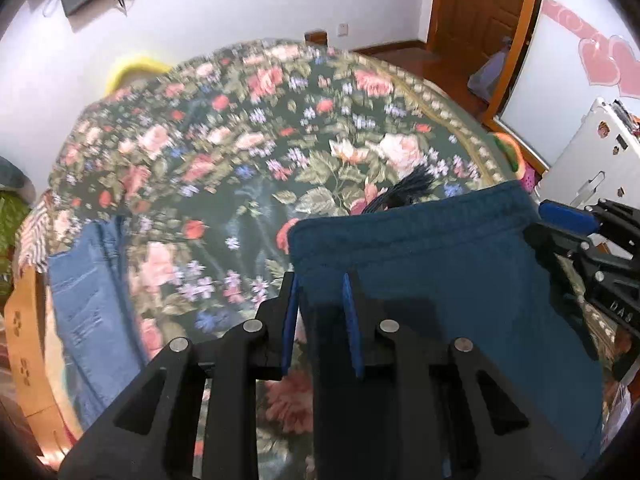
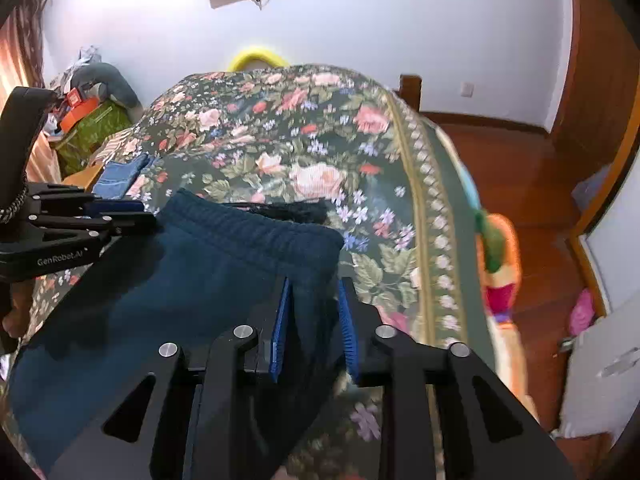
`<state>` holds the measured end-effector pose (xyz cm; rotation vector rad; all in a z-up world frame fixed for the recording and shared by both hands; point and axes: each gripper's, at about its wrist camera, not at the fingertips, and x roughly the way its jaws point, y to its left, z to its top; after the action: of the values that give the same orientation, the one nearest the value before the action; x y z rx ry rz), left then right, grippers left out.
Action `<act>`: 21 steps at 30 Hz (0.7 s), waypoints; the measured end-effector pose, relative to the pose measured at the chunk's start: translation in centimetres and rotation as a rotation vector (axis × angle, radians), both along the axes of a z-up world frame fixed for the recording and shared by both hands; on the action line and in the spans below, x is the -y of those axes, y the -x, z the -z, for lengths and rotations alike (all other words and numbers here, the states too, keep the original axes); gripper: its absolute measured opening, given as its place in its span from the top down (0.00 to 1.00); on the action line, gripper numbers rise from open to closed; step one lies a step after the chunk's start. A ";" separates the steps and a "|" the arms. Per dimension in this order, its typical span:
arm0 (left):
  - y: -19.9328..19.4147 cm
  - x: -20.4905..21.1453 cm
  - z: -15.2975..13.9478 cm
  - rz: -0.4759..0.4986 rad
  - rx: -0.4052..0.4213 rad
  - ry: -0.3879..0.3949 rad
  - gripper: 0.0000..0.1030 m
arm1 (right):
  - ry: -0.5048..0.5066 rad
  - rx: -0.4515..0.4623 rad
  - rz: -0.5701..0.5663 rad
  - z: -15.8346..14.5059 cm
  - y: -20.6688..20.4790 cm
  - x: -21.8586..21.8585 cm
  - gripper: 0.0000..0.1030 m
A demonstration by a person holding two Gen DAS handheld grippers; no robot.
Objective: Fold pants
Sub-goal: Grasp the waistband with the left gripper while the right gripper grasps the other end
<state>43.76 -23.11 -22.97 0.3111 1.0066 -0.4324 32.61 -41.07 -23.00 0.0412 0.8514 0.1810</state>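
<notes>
A bedroom with pale walls, a wooden door and a wall-mounted dark screen frames a bed covered by a dark green quilted bedspread (image 1: 224, 168) printed with pink and red roses. Spread on it lies a pair of dark teal, soft fleece pants (image 1: 460, 272) with a ribbed elastic waistband, which faces the far end of the bed. The left gripper (image 1: 322, 300), black with blue pads, has its jaws narrowed around the pants' left edge just below the waistband, and appears to pinch the cloth. The right gripper (image 2: 314, 308) likewise straddles the right edge below the waistband, jaws partly closed with a bunch of fabric between them. A light blue denim garment (image 1: 88, 280) lies well apart at the bed's left edge, and a small black tasselled item (image 1: 404, 192) peeks out beyond the waistband. The fleece looks light, limp and thick; it should drape and sag between the two holds rather than keep shape, and is unlikely to slip. Gripping at the side seams near the firmer waistband seems the soundest place.
</notes>
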 end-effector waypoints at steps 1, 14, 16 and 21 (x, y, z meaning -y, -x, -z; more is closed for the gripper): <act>0.6 -0.3 -0.7 0.000 0.008 0.006 0.78 | 0.001 0.005 0.002 -0.5 0.4 0.0 0.77; 6.6 -4.0 -3.7 0.015 -0.034 0.054 0.30 | -0.082 0.042 -0.023 -3.2 8.3 -1.4 0.48; 6.9 -4.4 -2.4 0.015 -0.083 0.056 0.28 | -0.110 0.008 -0.028 -2.0 9.0 -1.6 0.47; 6.9 -4.7 2.1 0.017 -0.231 0.002 0.27 | -0.179 -0.095 0.035 2.6 9.5 -1.1 0.32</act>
<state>36.87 -18.40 -25.12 0.2719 1.2294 -0.4929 23.10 -39.96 -25.63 0.2334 0.9269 0.2228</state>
